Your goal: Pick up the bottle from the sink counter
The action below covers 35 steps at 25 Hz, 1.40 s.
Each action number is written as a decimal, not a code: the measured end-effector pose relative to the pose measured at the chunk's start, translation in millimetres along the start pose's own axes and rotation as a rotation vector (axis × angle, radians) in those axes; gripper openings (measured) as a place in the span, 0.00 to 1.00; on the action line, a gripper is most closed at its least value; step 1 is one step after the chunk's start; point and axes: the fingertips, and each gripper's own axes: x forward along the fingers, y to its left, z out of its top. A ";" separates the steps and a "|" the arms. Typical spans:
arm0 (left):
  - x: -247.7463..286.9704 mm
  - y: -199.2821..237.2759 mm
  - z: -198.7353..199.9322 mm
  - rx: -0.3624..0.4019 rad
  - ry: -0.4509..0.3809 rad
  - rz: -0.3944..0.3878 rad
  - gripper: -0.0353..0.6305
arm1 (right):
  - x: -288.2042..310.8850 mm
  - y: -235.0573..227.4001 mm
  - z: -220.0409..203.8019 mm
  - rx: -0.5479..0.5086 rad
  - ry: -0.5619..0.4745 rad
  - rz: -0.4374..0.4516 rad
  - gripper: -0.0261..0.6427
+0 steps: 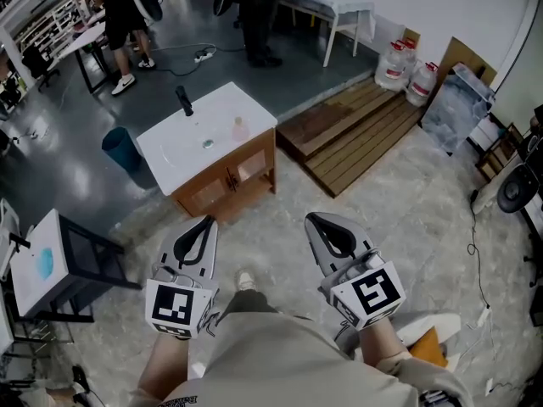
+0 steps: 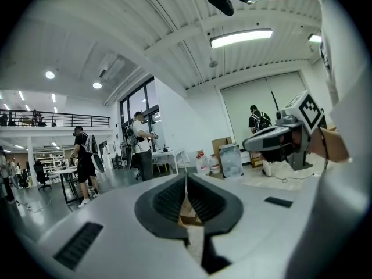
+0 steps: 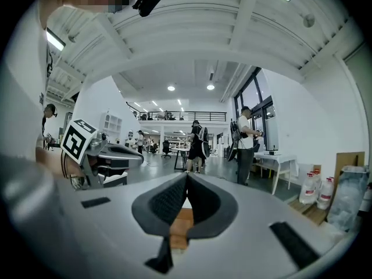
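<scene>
Ahead, on the white sink bench: small pink bottle, upright near the right edge, just beside the drain. Left claw and right claw: both closed tight, gripping nothing, side by side over the stone floor, well apart from the bottle. Around the bench: black faucet at the back, blue bin left, wooden platform right.

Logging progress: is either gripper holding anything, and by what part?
Nothing. Left gripper and right gripper are shut, empty; the bottle stands on the counter.
</scene>
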 end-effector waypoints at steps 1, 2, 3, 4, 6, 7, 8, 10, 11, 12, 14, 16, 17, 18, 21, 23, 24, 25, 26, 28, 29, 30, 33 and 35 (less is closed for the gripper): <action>1.0 -1.9 0.2 -0.004 -0.005 0.000 0.08 | -0.2 -1.1 -1.3 -0.001 -0.001 0.000 0.03; 2.4 -3.7 -0.1 -0.008 -0.009 -0.001 0.08 | -0.1 -2.6 -2.7 0.000 -0.002 -0.001 0.03; 3.9 -5.0 -1.3 -0.007 -0.009 0.000 0.08 | 0.6 -4.1 -4.5 0.000 -0.003 -0.002 0.03; 5.7 -5.9 -3.0 -0.003 -0.009 0.001 0.08 | 2.0 -5.3 -6.6 -0.001 -0.003 -0.003 0.03; 9.3 -5.0 -5.3 0.012 -0.016 0.008 0.08 | 6.5 -6.9 -11.0 -0.004 -0.006 -0.003 0.03; 10.8 -3.3 -7.0 0.018 -0.018 0.014 0.08 | 9.6 -7.3 -13.2 -0.004 -0.008 -0.001 0.03; 11.9 -1.1 -9.3 0.019 -0.019 0.022 0.08 | 13.0 -7.4 -15.6 -0.003 -0.007 0.003 0.03; 13.9 3.6 -13.8 0.011 -0.022 0.036 0.08 | 21.5 -6.2 -20.1 0.005 -0.002 0.017 0.03; 15.7 5.6 -15.8 0.007 -0.023 0.037 0.08 | 26.4 -5.3 -21.3 0.013 -0.001 0.029 0.03; 18.3 7.7 -17.9 0.006 -0.023 0.033 0.08 | 31.6 -4.8 -21.8 0.024 -0.002 0.041 0.03; 25.2 14.0 -23.1 0.002 -0.018 0.028 0.08 | 42.4 -6.2 -21.9 0.046 -0.006 0.055 0.03; 32.8 22.9 -28.3 -0.012 -0.014 0.032 0.08 | 52.8 -10.1 -23.2 0.054 -0.006 0.052 0.03; 37.3 27.2 -30.6 -0.018 -0.011 0.031 0.08 | 58.1 -12.6 -24.6 0.055 -0.003 0.049 0.03; 42.7 30.8 -32.4 -0.017 -0.009 0.025 0.08 | 63.8 -15.6 -26.3 0.054 0.000 0.045 0.03; 63.9 39.3 -36.3 -0.003 0.004 -0.011 0.08 | 82.6 -27.0 -31.5 0.058 0.013 0.035 0.03; 78.5 47.9 -37.6 -0.008 0.008 -0.025 0.08 | 96.9 -34.3 -33.3 0.061 0.020 0.032 0.03; 85.5 53.3 -38.8 -0.010 0.009 -0.029 0.08 | 105.0 -37.6 -34.0 0.060 0.024 0.030 0.03; 92.5 59.1 -40.7 -0.012 0.011 -0.033 0.08 | 113.7 -41.1 -34.6 0.059 0.027 0.027 0.03; 100.0 65.3 -43.4 -0.013 0.015 -0.038 0.08 | 123.0 -44.9 -35.3 0.057 0.030 0.023 0.03; 116.9 78.5 -48.8 -0.015 0.025 -0.051 0.08 | 143.6 -54.2 -35.6 0.056 0.035 0.014 0.03; 126.2 85.7 -50.7 -0.017 0.031 -0.061 0.08 | 154.9 -59.4 -35.1 0.057 0.037 0.009 0.03; 135.7 93.0 -51.7 -0.019 0.038 -0.074 0.08 | 166.7 -64.8 -34.1 0.058 0.040 0.002 0.03; 162.1 118.3 -50.8 -0.027 0.052 -0.105 0.08 | 201.7 -79.1 -28.2 0.068 0.054 -0.013 0.03; 180.4 141.7 -46.7 -0.031 0.057 -0.110 0.08 | 227.9 -88.6 -19.8 0.070 0.060 -0.020 0.03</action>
